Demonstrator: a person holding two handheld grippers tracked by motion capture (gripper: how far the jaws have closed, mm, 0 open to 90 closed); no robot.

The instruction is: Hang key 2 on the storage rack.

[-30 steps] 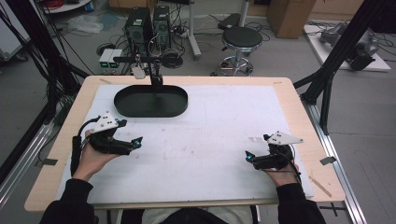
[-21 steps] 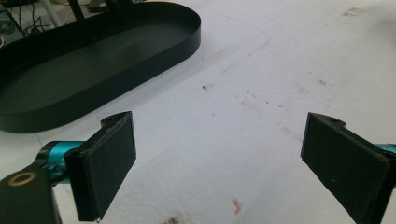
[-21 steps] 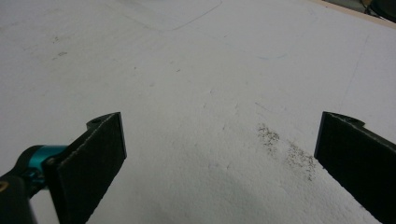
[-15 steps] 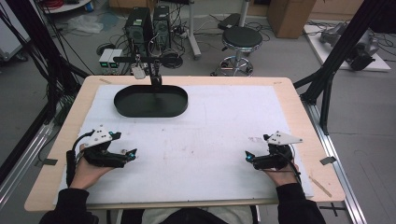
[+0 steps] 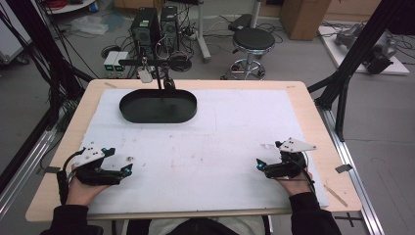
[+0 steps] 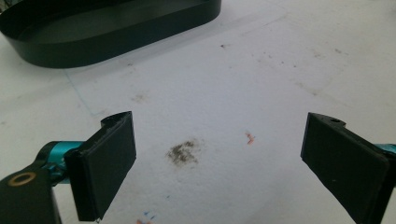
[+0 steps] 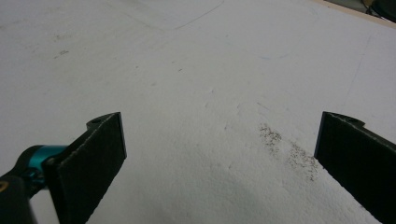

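Left hand-held gripper (image 5: 128,169) near the tabletop's (image 5: 205,147) front left corner, jaws wide apart over bare white foam sheet (image 5: 220,132), clamped on nothing. Black oval plastic tray (image 5: 158,105) near the far edge, left of centre, well apart from both. Right hand-held gripper (image 5: 259,164) toward the front right corner, jaws likewise spread, empty.
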